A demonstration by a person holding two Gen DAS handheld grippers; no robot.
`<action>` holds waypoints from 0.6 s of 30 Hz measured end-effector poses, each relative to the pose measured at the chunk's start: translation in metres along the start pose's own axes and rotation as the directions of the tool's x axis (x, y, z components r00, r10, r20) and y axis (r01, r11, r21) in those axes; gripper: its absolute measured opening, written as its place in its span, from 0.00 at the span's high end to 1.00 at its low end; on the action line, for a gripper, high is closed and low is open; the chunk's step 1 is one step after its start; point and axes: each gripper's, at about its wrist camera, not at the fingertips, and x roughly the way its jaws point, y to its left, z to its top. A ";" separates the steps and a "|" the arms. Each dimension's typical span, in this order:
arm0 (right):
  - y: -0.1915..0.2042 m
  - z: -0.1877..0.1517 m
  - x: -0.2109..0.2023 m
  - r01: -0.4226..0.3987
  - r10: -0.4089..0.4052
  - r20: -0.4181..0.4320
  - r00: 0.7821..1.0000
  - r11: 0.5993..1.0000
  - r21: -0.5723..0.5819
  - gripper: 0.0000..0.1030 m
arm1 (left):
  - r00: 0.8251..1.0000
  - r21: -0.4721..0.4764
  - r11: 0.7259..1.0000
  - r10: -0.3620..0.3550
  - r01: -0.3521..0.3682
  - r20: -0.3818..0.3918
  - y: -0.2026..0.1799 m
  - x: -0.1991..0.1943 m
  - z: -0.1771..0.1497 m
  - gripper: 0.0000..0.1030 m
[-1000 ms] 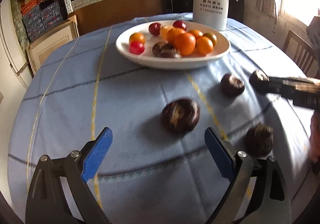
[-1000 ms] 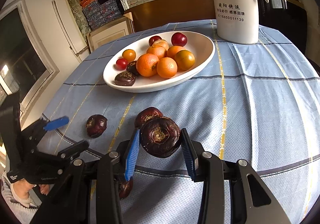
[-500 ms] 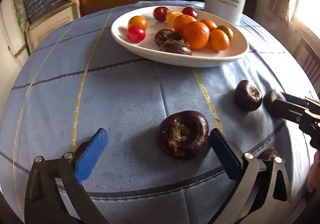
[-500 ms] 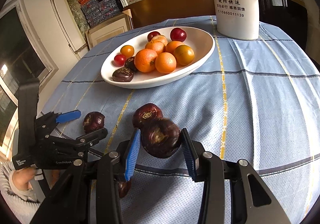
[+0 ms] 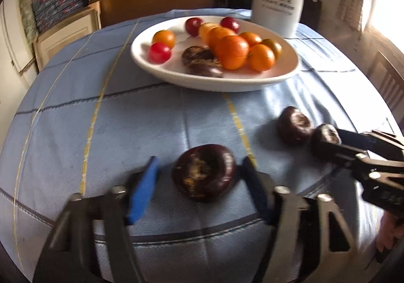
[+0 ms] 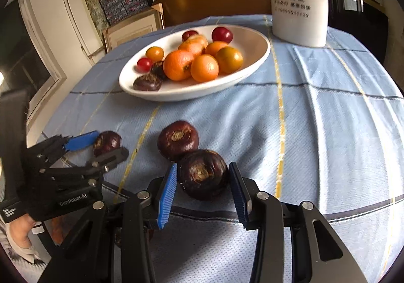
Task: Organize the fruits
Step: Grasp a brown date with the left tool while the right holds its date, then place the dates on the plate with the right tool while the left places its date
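A dark brown round fruit lies on the blue cloth between the blue pads of my left gripper. Its jaws are closing, with a thin gap still showing on each side. The right wrist view shows the same left gripper around that fruit. My right gripper is shut on a second dark fruit, held just over the cloth; the left wrist view has this right gripper at the right. A third dark fruit rests on the cloth right behind it. The white bowl holds oranges, small red fruits and two dark ones.
A tall white jug stands behind the bowl. A person's hand holds the left gripper at the table's near left edge. A wooden chair is beyond the table's right side. Shelves and boxes fill the back wall.
My left gripper has come forward until the dark fruit sits between its pads, and the jaws have narrowed around it. The right gripper keeps its fruit and has hardly moved.
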 end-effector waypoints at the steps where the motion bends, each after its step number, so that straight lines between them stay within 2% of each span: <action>1: 0.002 -0.001 0.000 0.009 -0.009 0.005 1.000 1.000 -0.011 0.60 | 1.000 0.008 1.000 0.001 -0.001 0.008 -0.002 -0.002 0.000 0.56; 3: 0.004 -0.001 0.001 0.021 -0.021 0.013 1.000 0.999 -0.027 0.60 | 1.000 0.004 1.000 -0.006 0.006 0.011 -0.001 -0.001 0.000 0.56; 10: 0.008 -0.003 -0.005 -0.004 0.006 0.035 0.999 0.999 -0.032 0.61 | 0.994 -0.059 0.993 -0.101 0.103 0.038 0.003 -0.012 -0.008 0.56; 12: 0.007 -0.005 -0.019 -0.012 0.013 0.083 0.996 1.000 -0.021 0.61 | 0.993 -0.041 0.994 -0.094 0.097 0.067 -0.002 -0.027 -0.016 0.56; 15: 0.004 -0.017 -0.044 -0.039 0.037 0.137 0.990 0.999 0.011 0.61 | 0.986 -0.049 0.991 -0.117 0.124 0.119 -0.003 -0.052 -0.023 0.56; 18: -0.001 -0.019 -0.065 -0.068 0.062 0.168 0.984 0.997 0.028 0.61 | 0.983 -0.035 0.993 -0.107 0.113 0.149 -0.001 -0.074 -0.016 0.56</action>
